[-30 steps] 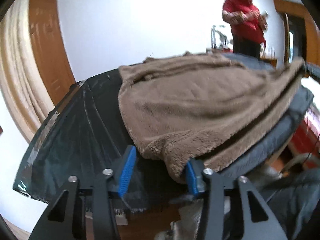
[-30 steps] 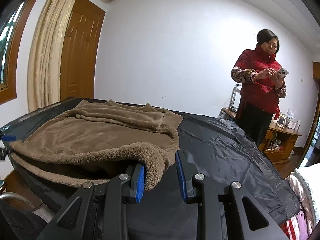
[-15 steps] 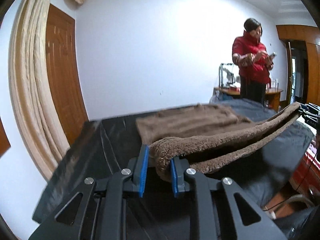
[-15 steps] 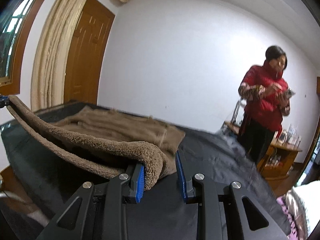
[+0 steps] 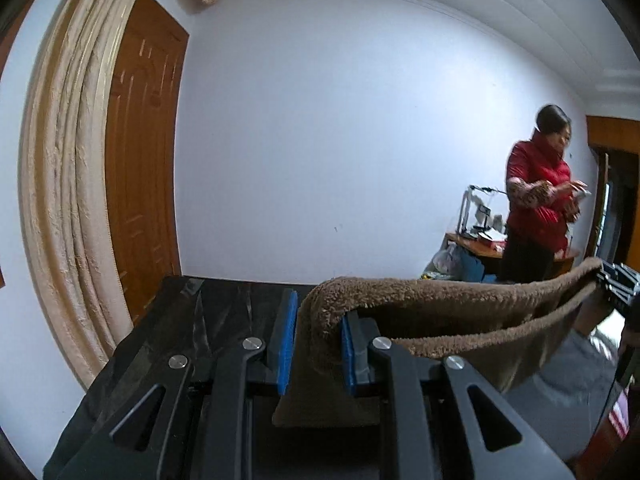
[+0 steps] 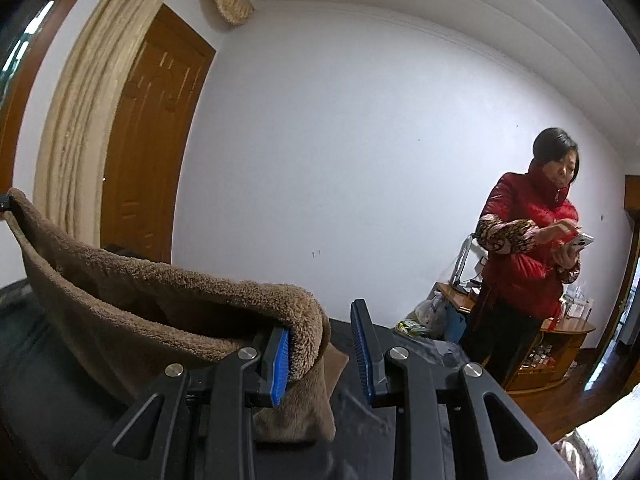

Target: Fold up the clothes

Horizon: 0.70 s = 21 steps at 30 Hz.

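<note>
A brown fleece garment (image 5: 440, 292) hangs stretched in the air between my two grippers, above a table with a black cover (image 5: 180, 320). My left gripper (image 5: 318, 308) is shut on one end, the thick fold squeezed between its blue pads. The other end (image 6: 160, 292) is in my right gripper (image 6: 322, 318), bunched against and over its left finger, with the jaws narrow. Each gripper shows at the edge of the other's view: the right gripper (image 5: 612, 280) at the far right, the left gripper (image 6: 4, 202) at the far left. The hanging part hides the table beneath it.
A person (image 6: 524, 256) in a red jacket stands beyond the table at the right, looking at a phone. Behind them is a low wooden table (image 6: 560, 332) with small items. A wooden door (image 5: 140, 160) and a beige curtain (image 5: 64, 180) are at the left.
My left gripper closed on the garment's edge. Both grippers then rose, lifting the garment from lying flat on the table until it hangs between them.
</note>
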Tool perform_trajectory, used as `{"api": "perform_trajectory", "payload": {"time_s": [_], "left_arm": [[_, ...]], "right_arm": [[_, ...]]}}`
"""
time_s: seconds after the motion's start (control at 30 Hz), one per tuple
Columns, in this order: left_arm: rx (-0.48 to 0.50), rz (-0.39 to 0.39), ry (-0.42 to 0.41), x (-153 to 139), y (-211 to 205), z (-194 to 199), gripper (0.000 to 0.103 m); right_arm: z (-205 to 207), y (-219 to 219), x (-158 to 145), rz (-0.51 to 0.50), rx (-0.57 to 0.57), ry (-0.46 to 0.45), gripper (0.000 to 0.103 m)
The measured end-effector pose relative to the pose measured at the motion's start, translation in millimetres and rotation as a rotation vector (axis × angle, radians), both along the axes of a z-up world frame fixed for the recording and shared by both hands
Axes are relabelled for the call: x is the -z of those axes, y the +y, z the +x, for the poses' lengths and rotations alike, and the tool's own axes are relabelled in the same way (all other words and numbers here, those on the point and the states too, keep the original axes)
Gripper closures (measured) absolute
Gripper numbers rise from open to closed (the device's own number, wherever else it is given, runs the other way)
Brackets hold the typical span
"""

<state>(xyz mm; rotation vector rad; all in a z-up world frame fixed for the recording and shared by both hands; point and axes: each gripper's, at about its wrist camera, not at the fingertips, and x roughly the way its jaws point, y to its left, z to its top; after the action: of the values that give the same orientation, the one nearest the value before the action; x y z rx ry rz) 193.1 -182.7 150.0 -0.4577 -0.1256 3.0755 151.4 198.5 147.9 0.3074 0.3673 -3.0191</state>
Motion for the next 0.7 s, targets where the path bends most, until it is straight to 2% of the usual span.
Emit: {"api": "perform_trajectory", "payload": {"time_s": [0.17, 0.33, 0.53, 0.7], "left_arm": [[-0.025, 0.003, -0.033, -10.6, -0.7, -62.6, 0.080], [-0.047, 0.012, -0.094, -7.9, -2.0, -125.8, 0.080], [-0.082, 0.015, -0.195, 17.8, -2.4, -204.0, 0.080], [-0.110, 0.000, -0.301, 57.9, 4.8, -264.1, 0.080]], "right_arm": [[-57.0, -6.1, -11.5, -0.018, 0.027, -0.030, 0.074], [-125.2, -10.1, -10.2, -0.042, 0.049, -0.089, 0.074], [-203.9, -14.5, 14.3, -0.065, 0.076, -0.179, 0.074], [-264.4, -19.2, 44.6, -0.077, 0.101, -0.258, 0.074]]}}
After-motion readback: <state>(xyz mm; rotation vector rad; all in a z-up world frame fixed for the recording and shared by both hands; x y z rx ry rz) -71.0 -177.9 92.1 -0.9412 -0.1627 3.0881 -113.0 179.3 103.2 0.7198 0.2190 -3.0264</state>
